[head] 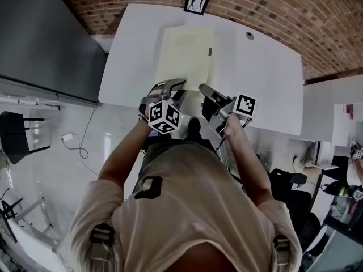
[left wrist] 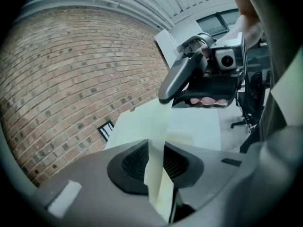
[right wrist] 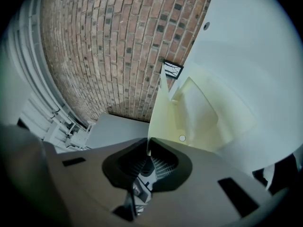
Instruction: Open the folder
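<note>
Head view: folder (head: 184,55) lies on white desk (head: 266,78), with left tongs (head: 179,84) and right tongs (head: 203,89) at its near edge. Left gripper view: left tongs narrow, pinching a pale folder leaf upright. Right gripper view: right tongs closed on the folder's thin edge, cover partly raised. Advice: grip one leaf each, part them evenly and avoid creasing.

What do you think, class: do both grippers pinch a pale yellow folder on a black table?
Not quite. The head view shows the table is white, not black. The left gripper and right gripper do both pinch the pale yellow folder.
</note>
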A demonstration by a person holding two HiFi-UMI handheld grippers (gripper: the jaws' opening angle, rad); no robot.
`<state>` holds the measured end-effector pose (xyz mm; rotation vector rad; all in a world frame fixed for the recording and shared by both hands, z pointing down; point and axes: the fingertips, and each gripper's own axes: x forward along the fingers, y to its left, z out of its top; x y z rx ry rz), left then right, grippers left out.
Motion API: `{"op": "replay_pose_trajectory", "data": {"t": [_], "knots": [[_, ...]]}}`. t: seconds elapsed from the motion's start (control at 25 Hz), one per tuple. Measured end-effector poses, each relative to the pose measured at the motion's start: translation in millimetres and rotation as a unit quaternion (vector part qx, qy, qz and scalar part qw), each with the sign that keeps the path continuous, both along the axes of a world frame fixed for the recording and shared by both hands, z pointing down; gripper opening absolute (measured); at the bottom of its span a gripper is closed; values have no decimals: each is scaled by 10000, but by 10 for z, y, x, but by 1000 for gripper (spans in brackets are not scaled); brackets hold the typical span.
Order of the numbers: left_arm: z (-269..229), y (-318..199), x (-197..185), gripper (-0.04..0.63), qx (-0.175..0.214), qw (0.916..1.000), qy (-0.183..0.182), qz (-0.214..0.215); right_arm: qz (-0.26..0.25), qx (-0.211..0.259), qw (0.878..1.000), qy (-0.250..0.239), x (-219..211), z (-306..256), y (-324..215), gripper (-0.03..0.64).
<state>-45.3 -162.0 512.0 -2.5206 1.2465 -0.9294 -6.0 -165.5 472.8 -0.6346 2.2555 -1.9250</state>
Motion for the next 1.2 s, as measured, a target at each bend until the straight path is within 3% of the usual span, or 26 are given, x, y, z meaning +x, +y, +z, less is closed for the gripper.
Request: {"op": "replay_pose_trajectory", "data": {"t": [0.48, 0.56, 0.72, 1.0, 1.2], "knots": [[55, 192, -13, 58, -355, 9977, 539, 195, 116, 467, 9983, 342, 23, 0, 241, 14], [31, 184, -36, 49, -386, 9965, 723, 150, 199, 563, 9979, 249, 56, -35, 244, 98], [32, 226, -34, 51, -453, 9955, 812, 199, 264, 597, 9977, 157, 133, 4, 283, 137], [9, 226, -10, 51, -562, 9912, 1194, -32, 447, 603, 9971, 86, 335, 39, 254, 149], [-114, 187, -80, 50, -610, 9850, 1599, -231, 272, 515, 9968, 553, 432, 291, 183, 149]]}}
